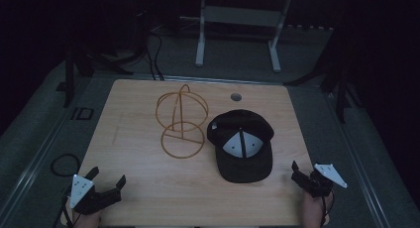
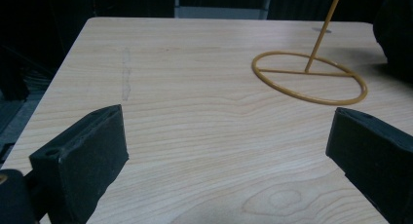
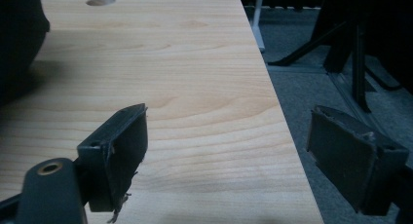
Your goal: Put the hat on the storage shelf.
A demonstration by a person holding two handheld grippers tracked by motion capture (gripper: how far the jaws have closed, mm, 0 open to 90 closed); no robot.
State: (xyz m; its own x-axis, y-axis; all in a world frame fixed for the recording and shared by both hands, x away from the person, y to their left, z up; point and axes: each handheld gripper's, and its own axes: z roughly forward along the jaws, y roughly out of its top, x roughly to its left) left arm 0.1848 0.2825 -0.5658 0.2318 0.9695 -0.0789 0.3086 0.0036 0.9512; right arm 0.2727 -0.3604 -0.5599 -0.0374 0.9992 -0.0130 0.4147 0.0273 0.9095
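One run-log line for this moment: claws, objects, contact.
left claw: open, near left table edge | right claw: open, near right edge | cap: on table, untouched | wire stand: upright, left of cap | contact: none

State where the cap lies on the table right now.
In the high view the cap lies right of the table's centre, just right of the wire stand, ahead of the right gripper.
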